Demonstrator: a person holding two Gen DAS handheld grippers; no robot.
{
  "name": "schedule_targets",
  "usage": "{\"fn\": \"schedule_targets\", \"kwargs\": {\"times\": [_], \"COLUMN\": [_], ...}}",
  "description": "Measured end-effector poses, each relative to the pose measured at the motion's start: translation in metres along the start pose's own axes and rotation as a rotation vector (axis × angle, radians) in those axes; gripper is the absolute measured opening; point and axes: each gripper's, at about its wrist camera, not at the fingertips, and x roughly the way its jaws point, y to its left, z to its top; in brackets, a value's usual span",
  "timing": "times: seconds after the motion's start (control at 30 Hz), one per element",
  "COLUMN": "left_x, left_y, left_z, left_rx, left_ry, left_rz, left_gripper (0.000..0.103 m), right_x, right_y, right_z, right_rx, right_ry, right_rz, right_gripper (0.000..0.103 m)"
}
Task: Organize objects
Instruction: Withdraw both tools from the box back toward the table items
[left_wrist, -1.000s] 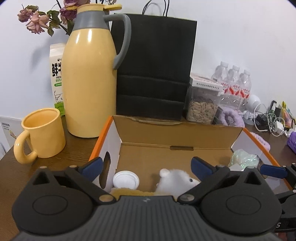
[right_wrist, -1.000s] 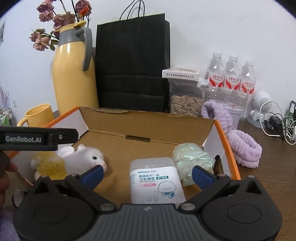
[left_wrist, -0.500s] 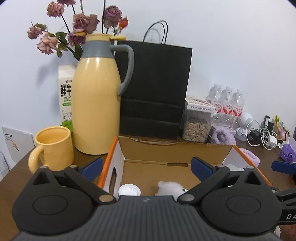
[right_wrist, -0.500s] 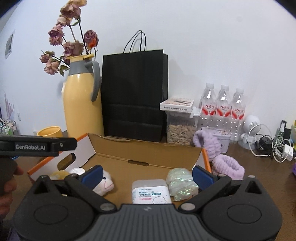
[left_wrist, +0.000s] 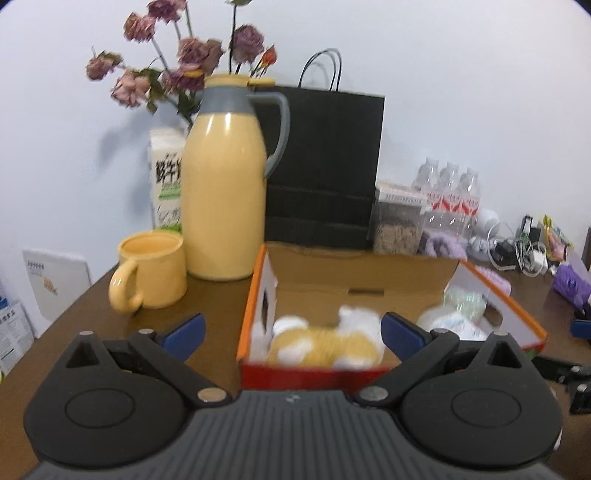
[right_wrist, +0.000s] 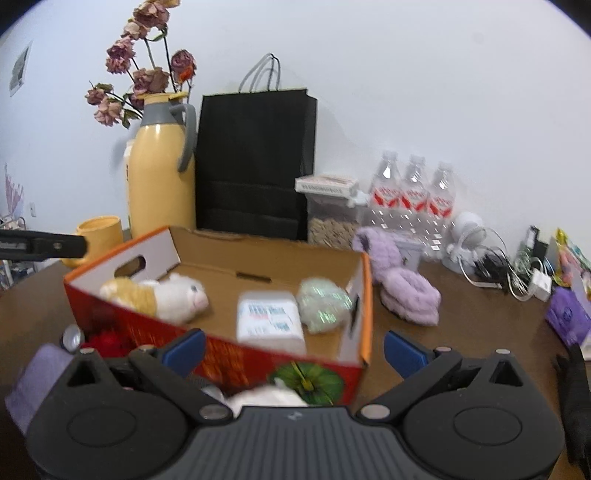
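An open cardboard box with orange-red sides (left_wrist: 258, 291) (right_wrist: 218, 350) stands on the brown table. In it lie a white and yellow plush toy (left_wrist: 325, 341) (right_wrist: 159, 293), a white cotton-swab box (right_wrist: 269, 319) and a pale green crinkly bundle (right_wrist: 323, 304) (left_wrist: 463, 301). My left gripper (left_wrist: 291, 330) is open and empty, in front of the box's near wall. My right gripper (right_wrist: 293, 349) is open and empty, in front of the box's near right corner. The left gripper also shows as a dark bar at the left of the right wrist view (right_wrist: 40, 245).
A yellow jug (left_wrist: 225, 192) and yellow mug (left_wrist: 149, 273) stand left of the box, a black paper bag (left_wrist: 325, 170) behind it. A seed jar (right_wrist: 328, 210), water bottles (right_wrist: 410, 199), a purple headband (right_wrist: 402, 288) and cables (right_wrist: 495, 266) are at the right.
Both grippers have pulled back and up from inside the box to in front of it. The box's red front wall has come into view. Both grippers have stayed open.
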Motion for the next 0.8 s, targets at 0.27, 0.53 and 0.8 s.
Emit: {"fn": "schedule_targets", "kwargs": {"times": [0.27, 0.53, 0.8], "left_x": [-0.011, -0.025, -0.032], "left_y": [0.012, 0.015, 0.016], "left_z": [-0.031, -0.04, -0.044], "left_rx": [-0.019, -0.027, -0.039], "left_ry": [0.095, 0.107, 0.124], "left_rz": [0.007, 0.001, 0.003], "left_gripper": [0.103, 0.103, 0.103], "right_x": [-0.003, 0.025, 0.041], "right_y": [-0.01, -0.016, -0.021], "right_z": [-0.037, -0.043, -0.048], "right_rx": [-0.041, -0.037, 0.012], "right_ry": [0.127, 0.211, 0.23], "right_rz": [0.033, 0.092, 0.116], "right_gripper": [0.103, 0.103, 0.103]}}
